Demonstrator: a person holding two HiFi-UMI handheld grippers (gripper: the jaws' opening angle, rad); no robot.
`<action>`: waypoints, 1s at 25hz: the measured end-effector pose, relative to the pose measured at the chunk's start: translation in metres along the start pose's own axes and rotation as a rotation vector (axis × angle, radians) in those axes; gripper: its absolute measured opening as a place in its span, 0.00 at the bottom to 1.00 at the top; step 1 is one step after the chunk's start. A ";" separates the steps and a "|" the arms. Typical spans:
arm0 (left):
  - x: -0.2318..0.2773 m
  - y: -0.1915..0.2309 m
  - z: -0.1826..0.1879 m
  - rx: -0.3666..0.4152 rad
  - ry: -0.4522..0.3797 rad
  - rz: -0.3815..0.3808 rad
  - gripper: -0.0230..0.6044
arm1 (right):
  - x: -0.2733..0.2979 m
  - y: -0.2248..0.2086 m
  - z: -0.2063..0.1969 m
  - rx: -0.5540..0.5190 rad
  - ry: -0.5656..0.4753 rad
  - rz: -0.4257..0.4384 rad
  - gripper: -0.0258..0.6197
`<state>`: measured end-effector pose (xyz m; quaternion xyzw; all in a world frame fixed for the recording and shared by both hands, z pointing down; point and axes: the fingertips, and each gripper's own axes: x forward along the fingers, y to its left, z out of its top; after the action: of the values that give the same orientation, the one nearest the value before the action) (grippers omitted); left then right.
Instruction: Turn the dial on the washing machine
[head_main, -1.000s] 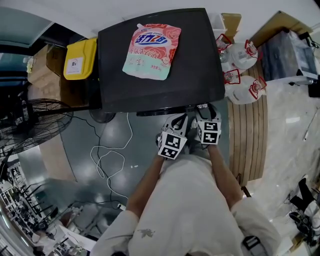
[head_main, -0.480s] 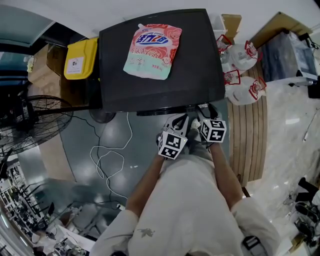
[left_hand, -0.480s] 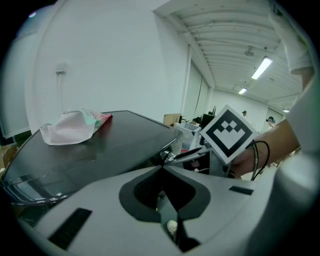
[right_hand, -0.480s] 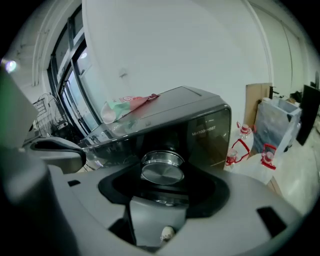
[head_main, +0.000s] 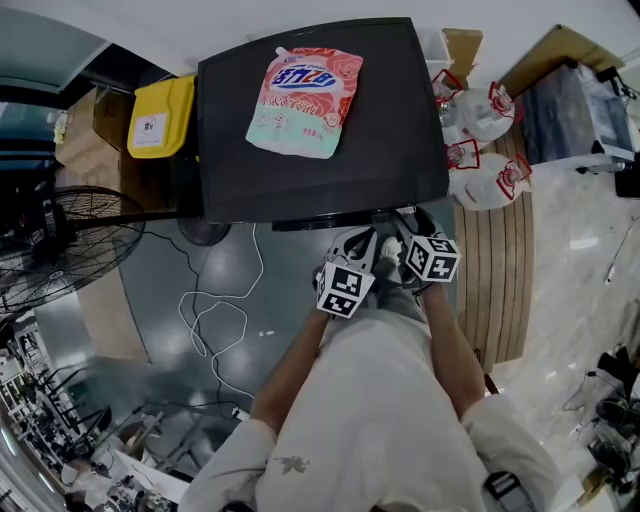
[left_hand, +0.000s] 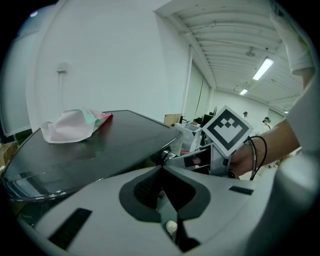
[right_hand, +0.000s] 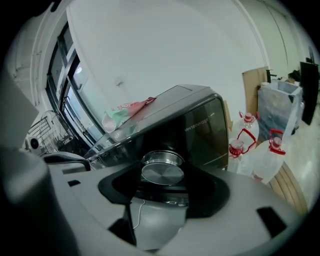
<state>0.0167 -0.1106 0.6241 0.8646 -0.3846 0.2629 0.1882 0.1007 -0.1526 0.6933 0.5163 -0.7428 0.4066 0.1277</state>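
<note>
Here the right gripper (right_hand: 164, 186) clasps the silver dial (right_hand: 162, 172), a jaw on each side of it, at the front edge of the washing machine (head_main: 392, 130). Just beside it, the left gripper (left_hand: 163, 171) has its jaws together, empty. A detergent pouch (head_main: 305, 100) lies on the dark lid.

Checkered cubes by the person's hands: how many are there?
2. One cube sits on the left gripper; the other on the right gripper beside it, which clamps the washing machine's dial. None seem hidden.
</note>
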 end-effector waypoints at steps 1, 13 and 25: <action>0.000 0.000 0.000 -0.001 0.000 0.001 0.06 | 0.000 0.000 0.000 0.008 -0.001 0.004 0.47; 0.002 0.001 -0.002 -0.016 0.003 0.004 0.06 | 0.001 -0.002 0.001 0.147 -0.017 0.079 0.47; 0.002 0.002 -0.006 -0.032 0.007 0.007 0.06 | 0.002 -0.005 0.001 0.295 -0.030 0.162 0.47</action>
<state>0.0142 -0.1099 0.6299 0.8591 -0.3912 0.2607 0.2023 0.1045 -0.1555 0.6965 0.4740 -0.7160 0.5125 0.0064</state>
